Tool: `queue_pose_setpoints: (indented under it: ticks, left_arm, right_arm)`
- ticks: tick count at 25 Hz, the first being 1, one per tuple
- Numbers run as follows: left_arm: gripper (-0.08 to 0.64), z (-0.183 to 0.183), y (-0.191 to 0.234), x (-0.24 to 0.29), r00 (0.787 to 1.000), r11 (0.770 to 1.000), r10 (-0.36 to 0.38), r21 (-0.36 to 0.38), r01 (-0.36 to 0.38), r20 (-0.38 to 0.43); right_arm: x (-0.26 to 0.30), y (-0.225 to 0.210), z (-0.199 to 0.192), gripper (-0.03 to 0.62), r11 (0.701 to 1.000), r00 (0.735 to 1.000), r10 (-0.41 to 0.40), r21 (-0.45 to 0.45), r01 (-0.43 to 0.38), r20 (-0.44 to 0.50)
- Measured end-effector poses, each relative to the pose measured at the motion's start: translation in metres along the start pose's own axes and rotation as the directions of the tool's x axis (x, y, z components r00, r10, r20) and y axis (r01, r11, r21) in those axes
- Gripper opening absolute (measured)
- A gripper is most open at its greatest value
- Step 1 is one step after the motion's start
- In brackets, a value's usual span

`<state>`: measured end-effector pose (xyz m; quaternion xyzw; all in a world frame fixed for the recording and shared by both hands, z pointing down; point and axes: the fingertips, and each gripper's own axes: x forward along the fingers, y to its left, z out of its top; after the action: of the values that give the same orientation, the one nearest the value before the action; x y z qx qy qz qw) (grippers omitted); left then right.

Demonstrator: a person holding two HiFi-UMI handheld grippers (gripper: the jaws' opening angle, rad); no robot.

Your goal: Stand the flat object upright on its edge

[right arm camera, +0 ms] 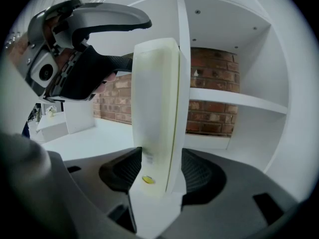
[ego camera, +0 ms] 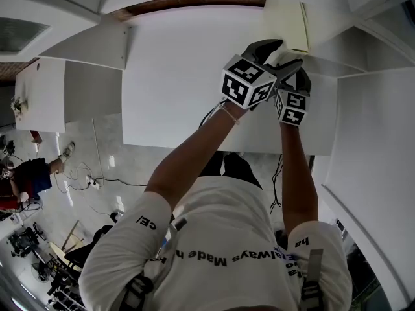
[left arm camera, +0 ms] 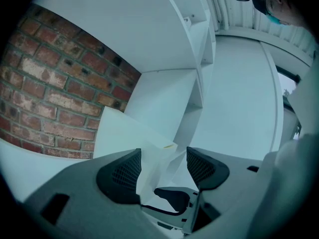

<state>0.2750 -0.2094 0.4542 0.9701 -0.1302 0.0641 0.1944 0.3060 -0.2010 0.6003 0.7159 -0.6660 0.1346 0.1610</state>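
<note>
Between pads (right arm camera: 119,171) of the right gripper (right arm camera: 157,179), the flat object (right arm camera: 154,108), upright.

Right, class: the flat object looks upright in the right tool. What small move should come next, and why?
Probably ease the right tool open slightly, with the left tool close. The flat object stands vertical in the right tool's grip, beside the shelf divider, but its bottom edge is hidden, so a slow release tests whether it stands alone.
</note>
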Motion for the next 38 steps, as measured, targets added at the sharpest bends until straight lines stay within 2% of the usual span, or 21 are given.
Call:
queue_pose_setpoints:
  ticks: [4,9,13,15,20,24,32,38]
  left_arm:
    - [0.288,-0.001,-0.001,-0.008,1.0,1.0,-0.001,-0.001,0.001,-0.012]
    - [0.288,-0.002,-0.005,-0.042,1.0,1.0,0.023,-0.001,-0.023,-0.001]
    - [0.288,-0.001,-0.003,-0.082,0.997,0.997,0.075,0.013,-0.075,0.016]
    - [0.256,0.005,-0.002,-0.107,0.993,0.993,0.114,0.037,-0.115,0.04]
    - [0.121,0.031,-0.005,-0.176,0.975,0.977,0.192,0.072,-0.201,0.115]
    - [0.06,0.054,-0.012,-0.225,0.951,0.958,0.252,0.094,-0.272,0.178]
    - [0.029,0.084,-0.036,-0.296,0.909,0.928,0.328,0.094,-0.361,0.256]
    - [0.021,0.096,-0.055,-0.321,0.898,0.925,0.337,0.08,-0.372,0.282]
  right_arm:
    - [-0.008,-0.003,0.001,0.245,1.0,1.0,-0.007,0.024,0.007,-0.011]
    - [-0.038,0.002,0.026,0.209,0.999,0.999,0.033,0.019,-0.033,0.021]
    - [-0.063,0.009,0.057,0.185,0.997,0.995,0.083,0.001,-0.083,0.061]
    - [-0.079,0.016,0.074,0.165,0.992,0.988,0.127,0.011,-0.128,0.085]
    - [-0.125,0.045,0.125,0.121,0.969,0.956,0.243,0.012,-0.249,0.165]
    - [-0.159,0.068,0.162,0.1,0.948,0.926,0.312,-0.009,-0.318,0.21]
    - [-0.221,0.126,0.215,0.074,0.894,0.865,0.447,-0.101,-0.436,0.228]
    - [-0.249,0.158,0.236,0.055,0.866,0.838,0.5,-0.134,-0.482,0.219]
